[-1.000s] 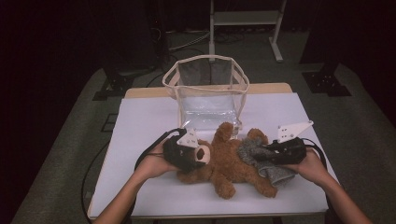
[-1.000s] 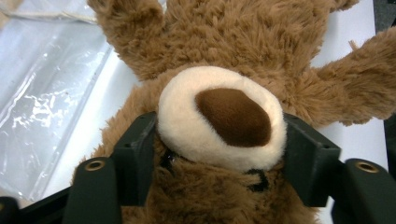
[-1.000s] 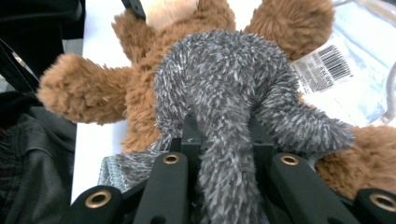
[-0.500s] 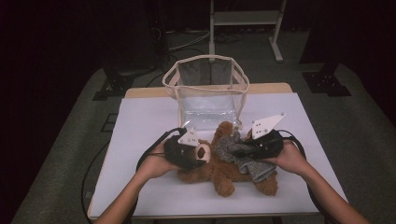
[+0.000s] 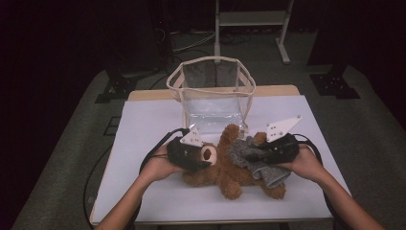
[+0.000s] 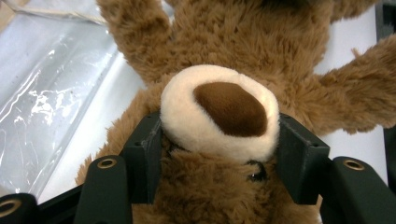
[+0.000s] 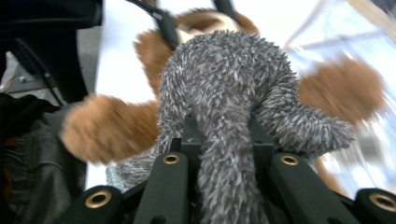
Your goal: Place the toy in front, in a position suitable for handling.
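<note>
L tongs (image 6: 219, 154) closing round teddy (image 5: 230, 167) muzzle, R tongs (image 7: 224, 140) clamp grey cloth (image 7: 224, 79) – table (image 5: 143, 124) edges well apart

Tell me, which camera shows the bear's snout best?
The left gripper view: the snout sits close up between the jaws. The high view shows it small beside the left gripper; the right gripper view gives a blurred glimpse.

Both grippers (image 5: 203, 154) (image 5: 261, 152) grip teddy bear (image 5: 225, 167) and grey cloth (image 5: 249, 155).
</note>
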